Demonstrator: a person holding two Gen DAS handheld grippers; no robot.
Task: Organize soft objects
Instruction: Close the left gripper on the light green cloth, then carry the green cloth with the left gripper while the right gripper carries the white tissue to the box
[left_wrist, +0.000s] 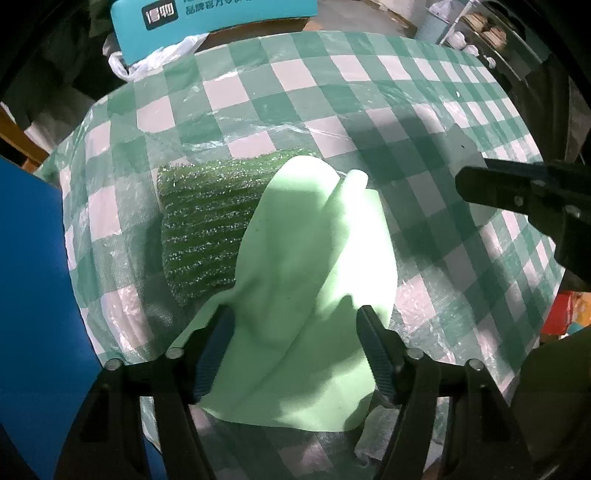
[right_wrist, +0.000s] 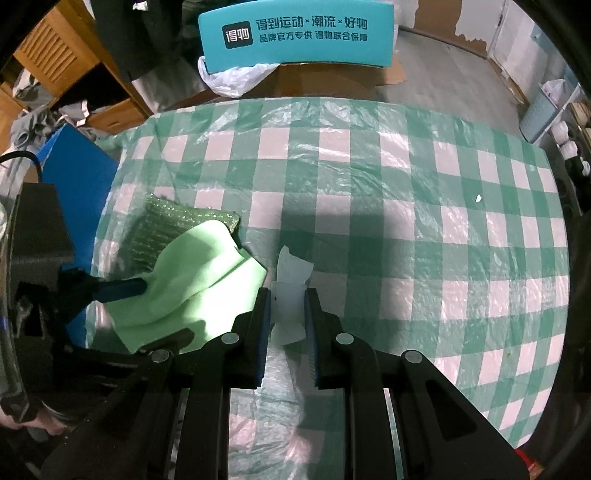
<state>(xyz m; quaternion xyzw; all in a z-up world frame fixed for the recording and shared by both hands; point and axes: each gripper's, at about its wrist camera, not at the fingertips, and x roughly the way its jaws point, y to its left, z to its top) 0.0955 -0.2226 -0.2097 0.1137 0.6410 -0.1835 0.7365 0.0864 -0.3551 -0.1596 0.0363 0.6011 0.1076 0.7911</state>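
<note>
**Green cloth between spread fingers, pale scrap pinched on the right**

The light green cloth (left_wrist: 295, 280) lies rumpled on the table, its near part between the two fingers of the left gripper (left_wrist: 295, 354). Those fingers stand apart on either side of the fabric, and neither pad can be seen pressing it. The cloth is thin, smooth and matte, thrown into soft folds with one raised ridge running toward the far side. Its far left part drapes over a dark green scouring pad (left_wrist: 203, 225), a roughly rectangular pad of coarse, glittery, ribbed fibre lying flat on the table.

Just right of the cloth, the right gripper (right_wrist: 288, 310) is clenched on a small pale scrap (right_wrist: 291, 273), thin and crumpled like tissue or film, whose torn upper end sticks out beyond the fingertips.

The table wears a green and white checked tablecloth (right_wrist: 406, 221) under wrinkled clear plastic sheeting. A blue box (right_wrist: 74, 173) stands at its left edge. Beyond the far edge sit a teal box with white printed characters (right_wrist: 295, 37), a white plastic bag (right_wrist: 232, 79) and a wooden cabinet (right_wrist: 55, 55) at far left.
</note>
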